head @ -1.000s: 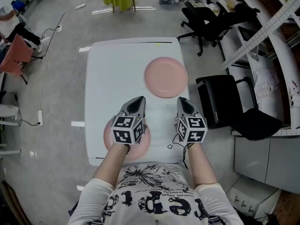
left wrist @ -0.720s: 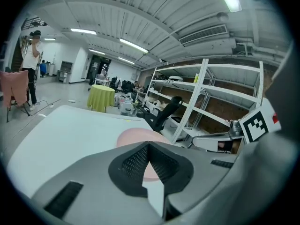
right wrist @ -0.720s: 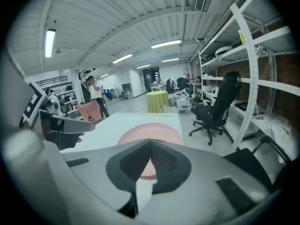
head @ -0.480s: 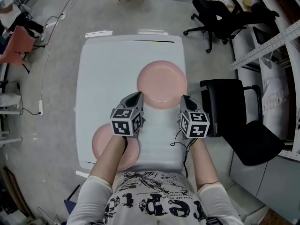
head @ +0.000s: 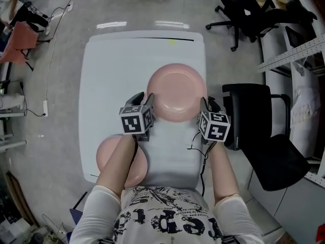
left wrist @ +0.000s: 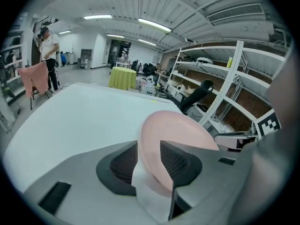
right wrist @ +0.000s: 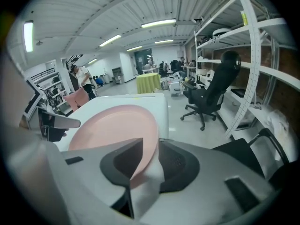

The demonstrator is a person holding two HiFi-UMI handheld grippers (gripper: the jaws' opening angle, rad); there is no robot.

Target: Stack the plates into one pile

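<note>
A pink plate [head: 176, 93] lies on the white table [head: 111, 70], right of the middle. My left gripper [head: 143, 98] is at the plate's left rim and my right gripper [head: 205, 102] at its right rim. Both pairs of jaws have just been opening. In the left gripper view the left gripper [left wrist: 149, 145] is open with the plate [left wrist: 183, 130] rim between its pads. The right gripper [right wrist: 150, 142] likewise straddles the plate [right wrist: 110, 125] edge, open. A second pink plate [head: 109, 154] lies at the near left corner, partly under my left forearm.
A black chair [head: 254, 118] stands close to the table's right side, and an office chair [head: 259, 14] is farther back. Shelving runs along the right wall. A person [left wrist: 49, 55] stands far off to the left.
Both grippers have moved forward and down from near the front edge to the far plate's two sides. Their jaws, shut before, now stand apart around its rim.
</note>
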